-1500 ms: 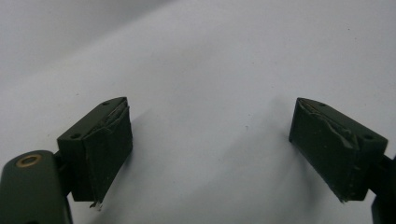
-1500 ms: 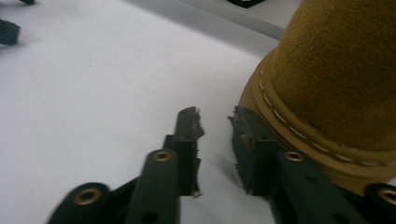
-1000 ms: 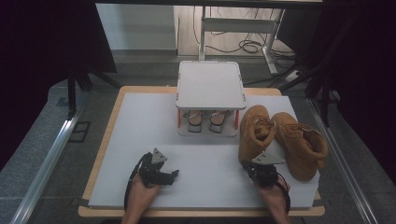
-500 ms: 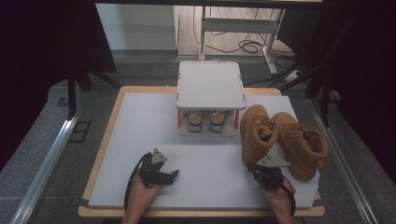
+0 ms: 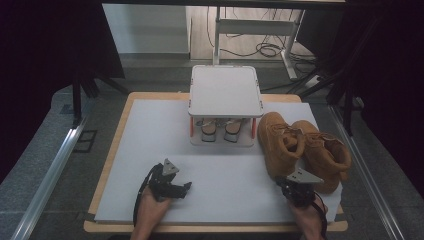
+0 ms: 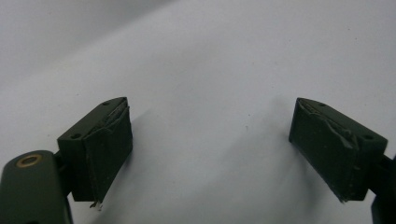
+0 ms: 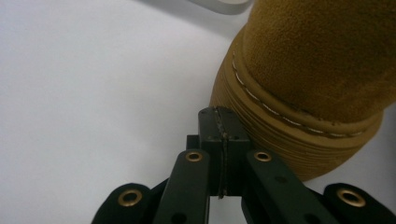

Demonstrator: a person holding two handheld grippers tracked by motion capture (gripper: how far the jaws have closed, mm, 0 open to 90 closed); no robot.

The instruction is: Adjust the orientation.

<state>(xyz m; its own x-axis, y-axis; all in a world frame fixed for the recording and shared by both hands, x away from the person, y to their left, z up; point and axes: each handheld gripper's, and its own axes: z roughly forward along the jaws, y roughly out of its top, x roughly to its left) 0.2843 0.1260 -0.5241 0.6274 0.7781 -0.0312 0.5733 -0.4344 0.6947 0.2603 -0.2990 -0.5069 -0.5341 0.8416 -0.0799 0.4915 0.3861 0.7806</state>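
from the high view, two tan boots stood side by side at the right of the white surface (image 5: 220,180), the left boot (image 5: 278,142) touching the right boot (image 5: 325,152), with a small white rack (image 5: 226,92) just beside them at the middle back and a pair of shoes (image 5: 220,129) tucked on its lower shelf. the right claw (image 5: 295,187) sat at the near end of the left boot, very close to its toe, while the left claw (image 5: 172,189) rested well apart on the bare surface. in the left claw view, the left claw (image 6: 210,149) was released, its jaws wide apart over plain white with nothing between them. in the right claw view, the right claw (image 7: 219,123) was clenched on nothing, pads pressed together, its tip right against the ribbed sole edge of the boot (image 7: 308,84); whether it actually touched could not be told. the step in hand looked like getting hold of that boot, and to do it well the claw would need to spread first, then take a thin part such as the collar or heel rim rather than the broad toe, keeping clear of the neighbouring boot.
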